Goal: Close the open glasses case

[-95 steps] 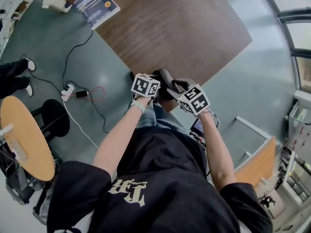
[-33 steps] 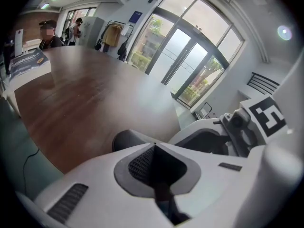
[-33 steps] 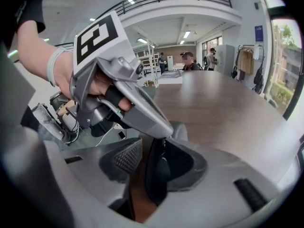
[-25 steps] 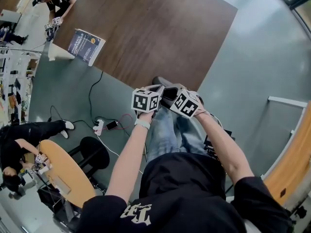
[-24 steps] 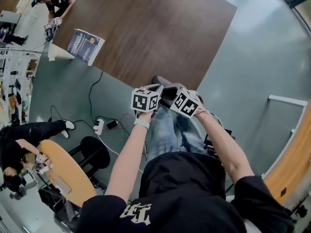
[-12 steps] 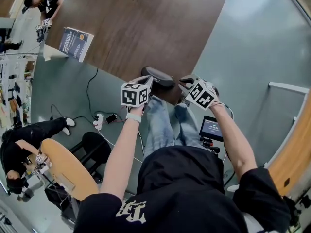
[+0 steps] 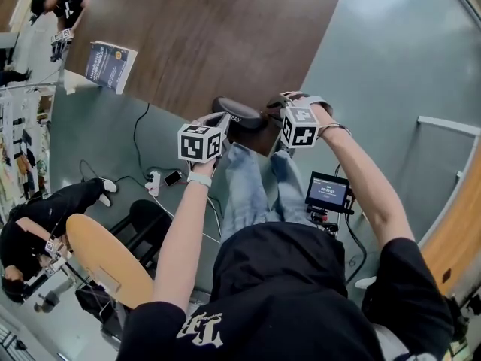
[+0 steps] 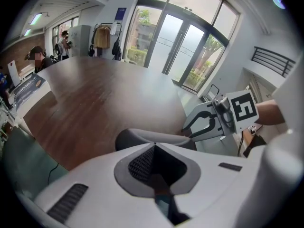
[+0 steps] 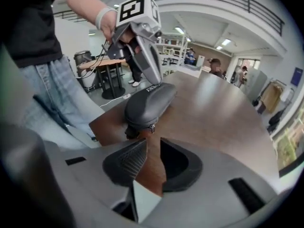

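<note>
My left gripper (image 8: pixel 153 146) has its jaws pressed together with nothing between them, and their tips rest on top of the glasses case (image 9: pixel 148 104). My right gripper (image 9: pixel 153 148) sits just short of the case's near end, its jaws a narrow gap apart and empty. The case lies lid down, its zip pull (image 9: pixel 148 126) towards my right gripper. The table (image 9: pixel 218 113) corner is beneath the case, and a book (image 7: pixel 111 66) lies well apart from it.

A book (image 7: pixel 110 65) lies on the wooden table (image 7: pixel 225 28), power strip (image 7: pixel 153 179) on the floor (image 7: pixel 391 43).
</note>
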A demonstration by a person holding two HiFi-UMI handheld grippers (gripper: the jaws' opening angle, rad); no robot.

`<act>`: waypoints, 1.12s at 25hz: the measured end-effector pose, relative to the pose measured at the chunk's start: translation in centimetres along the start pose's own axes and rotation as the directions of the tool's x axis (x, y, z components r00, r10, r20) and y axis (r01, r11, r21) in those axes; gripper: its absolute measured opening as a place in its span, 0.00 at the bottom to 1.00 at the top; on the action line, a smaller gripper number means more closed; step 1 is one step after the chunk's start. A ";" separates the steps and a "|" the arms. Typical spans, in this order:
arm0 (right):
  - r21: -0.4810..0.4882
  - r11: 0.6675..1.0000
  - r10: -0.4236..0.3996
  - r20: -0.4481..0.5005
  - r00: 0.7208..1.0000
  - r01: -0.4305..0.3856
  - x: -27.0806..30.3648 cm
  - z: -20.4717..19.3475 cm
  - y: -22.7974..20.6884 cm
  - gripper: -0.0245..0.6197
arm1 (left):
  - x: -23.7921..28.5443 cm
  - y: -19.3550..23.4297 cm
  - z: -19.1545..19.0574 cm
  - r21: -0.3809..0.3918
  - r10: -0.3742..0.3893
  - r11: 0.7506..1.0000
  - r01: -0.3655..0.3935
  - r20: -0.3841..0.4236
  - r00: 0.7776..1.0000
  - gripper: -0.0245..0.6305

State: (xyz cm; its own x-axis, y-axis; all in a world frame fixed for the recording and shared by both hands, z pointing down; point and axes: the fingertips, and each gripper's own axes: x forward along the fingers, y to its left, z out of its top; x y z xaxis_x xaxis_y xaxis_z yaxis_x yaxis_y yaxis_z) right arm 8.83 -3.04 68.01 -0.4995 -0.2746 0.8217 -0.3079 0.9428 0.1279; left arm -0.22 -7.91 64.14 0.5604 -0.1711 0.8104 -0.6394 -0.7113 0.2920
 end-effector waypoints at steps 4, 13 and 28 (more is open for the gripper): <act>-0.140 0.984 0.109 -0.012 0.994 -0.110 0.2 0.4 0.4 0.16 | -0.1 -0.6 0.1 0.011 -0.002 1.000 0.002 -0.007 1.000 0.05; -0.350 0.897 0.260 -0.072 0.963 -0.268 0.8 1.0 0.2 0.17 | 0.3 -0.7 0.6 0.071 -0.004 0.997 0.007 -0.035 0.999 0.05; -0.440 0.818 0.353 -0.125 0.927 -0.371 0.2 0.9 1.3 0.06 | -0.1 -1.0 0.2 0.076 -0.008 0.997 0.012 -0.058 0.998 0.05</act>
State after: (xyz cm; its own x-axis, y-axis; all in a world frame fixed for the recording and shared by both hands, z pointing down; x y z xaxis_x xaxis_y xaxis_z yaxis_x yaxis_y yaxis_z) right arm 7.57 -2.01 67.81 -0.4705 0.1024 0.8765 0.2902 0.9560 0.0441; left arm 0.50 -7.29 63.69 0.5342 -0.1259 0.8360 -0.5904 -0.7633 0.2624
